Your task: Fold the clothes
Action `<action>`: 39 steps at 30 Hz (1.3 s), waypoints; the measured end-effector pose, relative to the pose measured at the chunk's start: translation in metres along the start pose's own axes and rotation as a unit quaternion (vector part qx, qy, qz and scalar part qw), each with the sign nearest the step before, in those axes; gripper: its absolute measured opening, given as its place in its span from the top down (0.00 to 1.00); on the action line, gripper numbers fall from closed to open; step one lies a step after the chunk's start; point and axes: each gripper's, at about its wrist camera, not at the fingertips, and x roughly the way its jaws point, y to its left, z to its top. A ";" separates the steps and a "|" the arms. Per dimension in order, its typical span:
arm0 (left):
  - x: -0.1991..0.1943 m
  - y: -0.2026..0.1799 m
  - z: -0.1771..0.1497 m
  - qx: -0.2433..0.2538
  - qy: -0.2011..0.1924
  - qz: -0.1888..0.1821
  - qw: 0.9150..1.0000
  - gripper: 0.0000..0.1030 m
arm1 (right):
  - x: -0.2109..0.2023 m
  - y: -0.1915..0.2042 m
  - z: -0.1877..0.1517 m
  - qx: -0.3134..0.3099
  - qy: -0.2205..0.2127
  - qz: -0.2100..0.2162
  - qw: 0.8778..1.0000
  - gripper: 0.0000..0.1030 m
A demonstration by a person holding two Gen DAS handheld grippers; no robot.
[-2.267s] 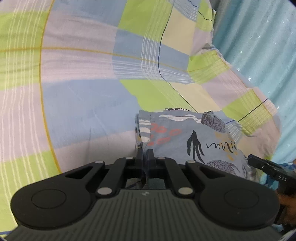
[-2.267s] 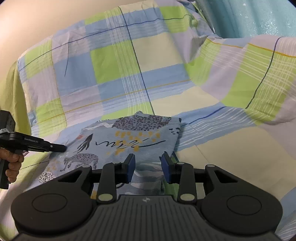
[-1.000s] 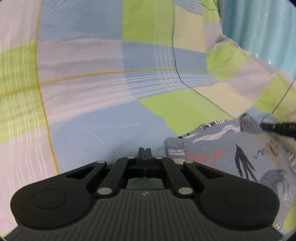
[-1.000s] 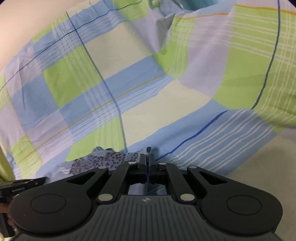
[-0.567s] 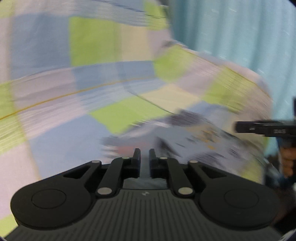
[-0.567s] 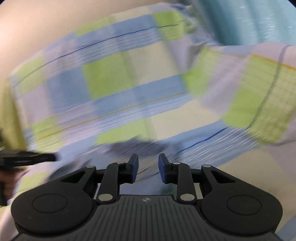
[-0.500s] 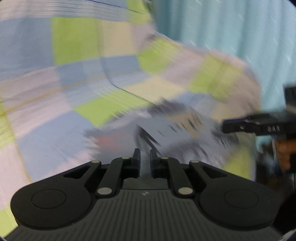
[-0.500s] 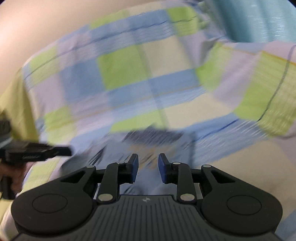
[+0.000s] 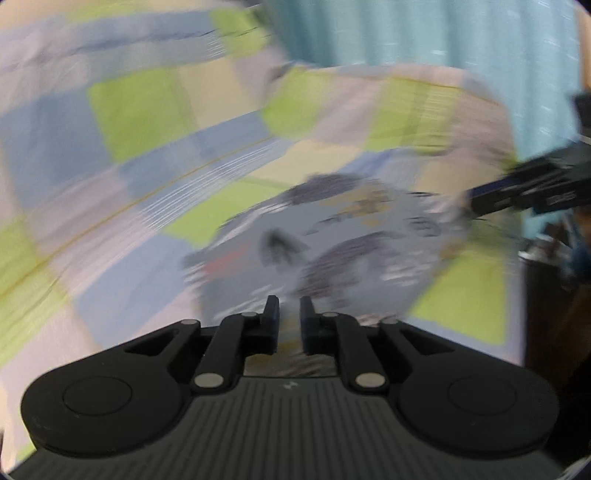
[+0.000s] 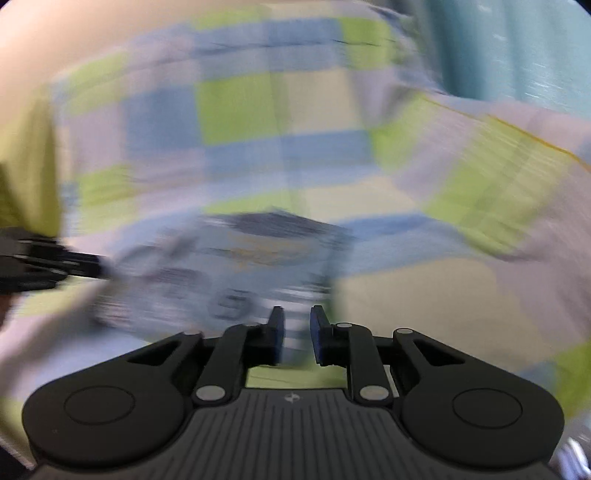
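Lying garment: folded pale blue printed cloth garment [image 9: 332,240] rests flat on the checked bedsheet, a roughly rectangular soft bundle just ahead of both grippers; its dark animal-like blotches, yellow specks and a reddish mark are smeared by motion blur.
Garment, right view: same garment [image 10: 236,258], its far edge dark, its near edge striped white and blue.
Bedsheet: thin woven cotton-looking bedsheet of lime green, pale blue, lilac and cream squares [image 9: 140,155] covers the bed, crossed by fine white lines and a thin orange stripe; it rises in soft folds toward the back [image 10: 258,110].
Left gripper: black plastic left gripper [image 9: 289,314] with ribbed grey body and two round discs; its fingers [image 9: 272,312] stand slightly parted with a narrow gap, holding nothing, tips over the garment's near edge.
Right gripper: matching black right gripper [image 10: 297,321], blue-padded fingers [image 10: 318,325] parted and released, nothing between them, at the garment's near right corner.
Cross views: each gripper shows as a dark blurred bar at the other camera's side edge, beside the garment.
Curtain: teal pleated fabric curtain [image 9: 424,33] hangs behind the bed.
Sharpness: both views are heavily blurred; fine print detail cannot be told.
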 end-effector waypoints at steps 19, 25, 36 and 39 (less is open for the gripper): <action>0.027 -0.010 0.006 0.001 0.007 -0.013 1.000 0.90 | 0.039 0.050 0.016 -0.072 0.001 0.022 0.997 0.71; 0.044 0.001 -0.010 0.029 0.016 0.023 0.999 0.90 | 0.082 0.058 0.011 -0.144 0.039 0.008 0.989 0.72; 0.028 0.024 0.004 -0.019 -0.008 0.019 1.000 0.91 | 0.060 0.018 0.025 -0.054 -0.009 -0.051 0.997 0.65; 0.050 0.005 0.014 0.010 -0.010 -0.008 1.000 0.90 | 0.076 0.047 0.028 -0.074 -0.007 0.015 0.997 0.66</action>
